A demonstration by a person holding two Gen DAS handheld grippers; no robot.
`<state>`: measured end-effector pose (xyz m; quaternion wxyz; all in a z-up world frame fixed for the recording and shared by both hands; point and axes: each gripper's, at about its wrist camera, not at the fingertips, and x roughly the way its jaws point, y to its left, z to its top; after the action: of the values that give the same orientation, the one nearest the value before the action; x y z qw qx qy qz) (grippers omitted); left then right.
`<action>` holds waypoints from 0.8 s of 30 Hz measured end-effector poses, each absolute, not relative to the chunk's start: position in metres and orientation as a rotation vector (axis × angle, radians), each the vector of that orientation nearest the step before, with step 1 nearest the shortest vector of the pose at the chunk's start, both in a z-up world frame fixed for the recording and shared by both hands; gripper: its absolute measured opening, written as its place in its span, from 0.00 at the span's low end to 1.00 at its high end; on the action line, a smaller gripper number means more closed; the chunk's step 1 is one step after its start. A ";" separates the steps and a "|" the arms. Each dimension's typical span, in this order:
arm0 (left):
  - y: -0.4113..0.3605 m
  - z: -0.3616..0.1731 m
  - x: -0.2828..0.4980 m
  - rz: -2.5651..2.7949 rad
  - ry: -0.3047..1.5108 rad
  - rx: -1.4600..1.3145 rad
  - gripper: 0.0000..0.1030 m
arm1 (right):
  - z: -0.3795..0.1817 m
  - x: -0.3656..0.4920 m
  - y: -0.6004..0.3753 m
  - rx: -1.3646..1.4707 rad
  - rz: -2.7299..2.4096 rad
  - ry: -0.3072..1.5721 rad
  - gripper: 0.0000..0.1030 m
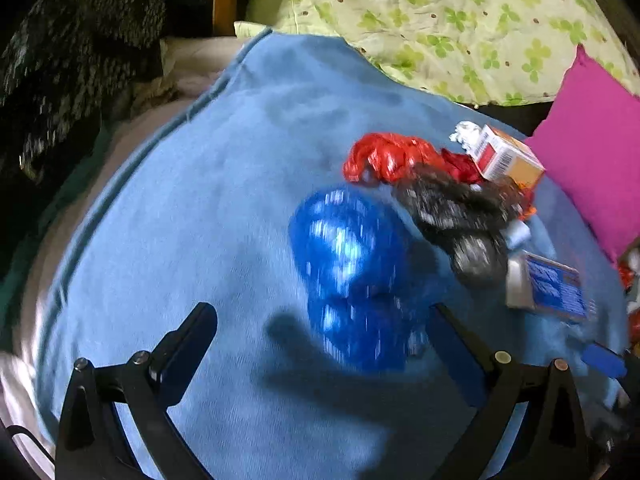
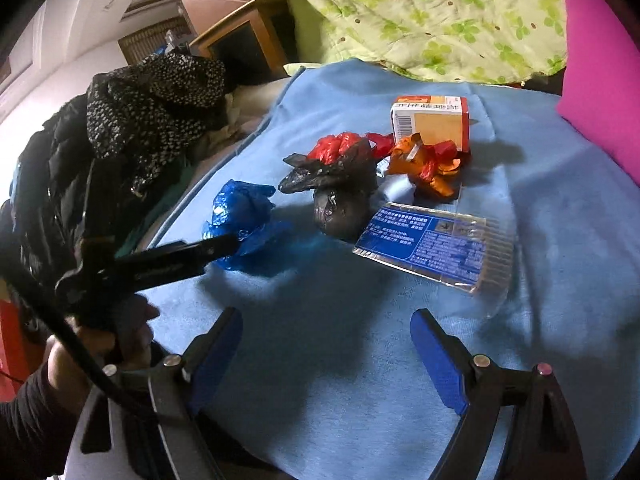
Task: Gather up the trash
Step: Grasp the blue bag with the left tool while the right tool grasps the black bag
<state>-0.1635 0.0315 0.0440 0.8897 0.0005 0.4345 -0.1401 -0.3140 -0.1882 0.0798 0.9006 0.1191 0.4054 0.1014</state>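
Trash lies on a light blue blanket [image 2: 340, 360]: a crumpled blue plastic bag [image 1: 352, 276] [image 2: 244, 220], a black bag [image 1: 452, 212] [image 2: 336, 192], red plastic [image 1: 392, 156] [image 2: 340, 146], an orange wrapper [image 2: 428, 164], a small carton [image 1: 504, 156] [image 2: 432, 120] and a clear blue-printed packet [image 1: 548, 288] [image 2: 436, 248]. My left gripper [image 1: 324, 316] is open, just above the blue bag, which lies between its fingers and ahead of them; it also shows in the right wrist view [image 2: 224, 246]. My right gripper [image 2: 326, 320] is open and empty, short of the packet.
A green floral quilt [image 2: 420, 12] lies at the back. A pink cushion [image 1: 592, 152] [image 2: 600, 92] is at the right. Dark speckled clothing [image 1: 80, 52] [image 2: 152, 104] is heaped at the left beyond the blanket's edge. A wooden cabinet [image 2: 244, 44] stands behind it.
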 end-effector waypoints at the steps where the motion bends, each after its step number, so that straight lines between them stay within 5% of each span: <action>1: 0.029 0.045 -0.158 -0.292 0.900 -0.009 1.00 | 0.084 -0.313 -0.188 0.247 0.204 0.829 0.85; 4: 0.022 0.043 -0.145 -0.288 0.892 -0.006 0.95 | 0.103 -0.303 -0.188 0.237 0.199 0.775 0.85; 5: 0.020 0.039 -0.142 -0.288 0.905 0.002 0.60 | 0.110 -0.295 -0.184 0.225 0.206 0.758 0.85; 6: 0.022 0.032 -0.139 -0.303 0.944 -0.016 0.54 | 0.115 -0.289 -0.181 0.209 0.213 0.749 0.85; 15: 0.075 0.049 -0.141 -0.138 0.833 -0.137 0.54 | 0.083 -0.186 -0.136 0.000 0.145 0.900 0.85; 18: 0.088 0.046 -0.133 -0.100 0.845 -0.182 0.54 | 0.061 -0.161 -0.129 -0.047 0.113 0.979 0.66; 20: 0.089 0.042 -0.128 -0.104 0.865 -0.199 0.54 | 0.049 -0.152 -0.123 -0.095 0.084 1.023 0.38; 24: 0.089 0.040 -0.127 -0.113 0.866 -0.200 0.54 | 0.052 -0.151 -0.122 -0.082 0.090 1.012 0.34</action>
<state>-0.1271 0.0888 0.0402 0.9014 -0.0966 0.4185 -0.0547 -0.1513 -0.1217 0.0517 0.8728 -0.0392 0.4846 0.0429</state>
